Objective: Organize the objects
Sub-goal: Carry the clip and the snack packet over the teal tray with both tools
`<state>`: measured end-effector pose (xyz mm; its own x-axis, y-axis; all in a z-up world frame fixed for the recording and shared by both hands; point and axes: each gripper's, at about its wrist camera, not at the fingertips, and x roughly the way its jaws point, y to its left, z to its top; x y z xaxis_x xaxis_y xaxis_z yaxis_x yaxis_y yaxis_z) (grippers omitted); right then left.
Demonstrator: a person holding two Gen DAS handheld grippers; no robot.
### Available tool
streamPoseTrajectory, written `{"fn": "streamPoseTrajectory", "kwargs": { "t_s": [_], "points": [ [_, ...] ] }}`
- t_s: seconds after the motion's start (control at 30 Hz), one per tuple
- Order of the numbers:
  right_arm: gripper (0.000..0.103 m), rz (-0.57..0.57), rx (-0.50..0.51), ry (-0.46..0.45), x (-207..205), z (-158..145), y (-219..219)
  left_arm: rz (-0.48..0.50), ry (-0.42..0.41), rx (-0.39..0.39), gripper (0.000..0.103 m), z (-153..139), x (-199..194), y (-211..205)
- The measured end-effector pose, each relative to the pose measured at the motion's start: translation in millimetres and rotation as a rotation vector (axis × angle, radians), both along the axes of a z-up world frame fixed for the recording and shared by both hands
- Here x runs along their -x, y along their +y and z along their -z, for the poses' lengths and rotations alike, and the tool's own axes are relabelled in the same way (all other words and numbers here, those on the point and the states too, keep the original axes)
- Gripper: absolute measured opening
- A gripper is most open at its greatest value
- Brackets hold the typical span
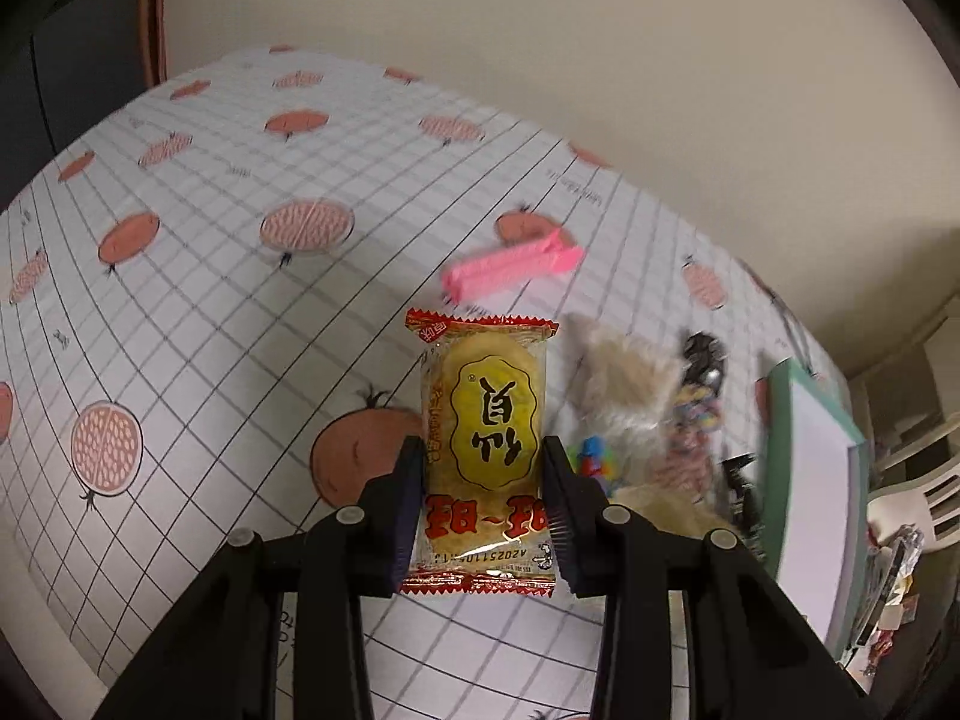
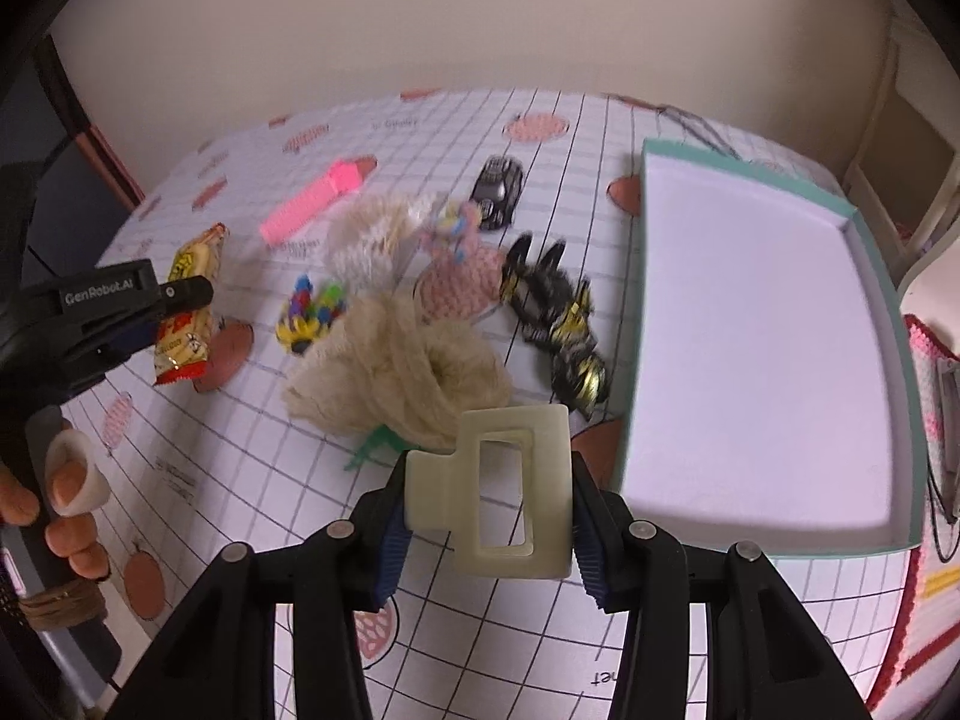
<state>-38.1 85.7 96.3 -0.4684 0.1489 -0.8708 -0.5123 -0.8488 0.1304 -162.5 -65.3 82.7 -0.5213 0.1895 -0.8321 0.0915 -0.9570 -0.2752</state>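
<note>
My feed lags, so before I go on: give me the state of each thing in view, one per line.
Left gripper: shut on yellow-and-red snack packet, lifted.
Right gripper: shut on cream plastic hair claw, jaws on its sides.
Teal-rimmed white tray: holds nothing.
Pink comb: lying on the table.
Beige scrunchie: lying on the table.

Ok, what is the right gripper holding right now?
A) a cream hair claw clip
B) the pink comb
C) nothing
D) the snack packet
A: in the right wrist view the right gripper is shut on the cream claw clip, while the snack packet sits in the left gripper.
</note>
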Motion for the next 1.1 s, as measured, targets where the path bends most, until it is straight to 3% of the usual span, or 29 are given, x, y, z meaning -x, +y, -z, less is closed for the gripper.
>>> {"fn": "streamPoseTrajectory", "kwargs": {
  "t_s": [0.33, 0.7, 0.9, 1.1],
  "points": [
    [0.049, 0.141, -0.022, 0.111, -25.6, -38.0, 44.5, 0.119, 0.133, -0.011, 0.039, -44.2, -12.8, 55.5],
    [0.049, 0.295, -0.068, 0.135, -48.8, -54.6, 99.1, 0.263, 0.187, -0.018, 0.039, -72.0, -18.3, 128.7],
    [0.049, 0.329, -0.115, 0.151, -48.5, -66.7, 120.4, 0.319, 0.185, -0.020, 0.039, -76.2, -15.6, 159.7],
    [0.049, 0.356, -0.111, 0.150, -48.2, -57.5, 141.8, 0.355, 0.180, -0.018, 0.039, -73.1, -8.3, 180.4]
  ]
}}
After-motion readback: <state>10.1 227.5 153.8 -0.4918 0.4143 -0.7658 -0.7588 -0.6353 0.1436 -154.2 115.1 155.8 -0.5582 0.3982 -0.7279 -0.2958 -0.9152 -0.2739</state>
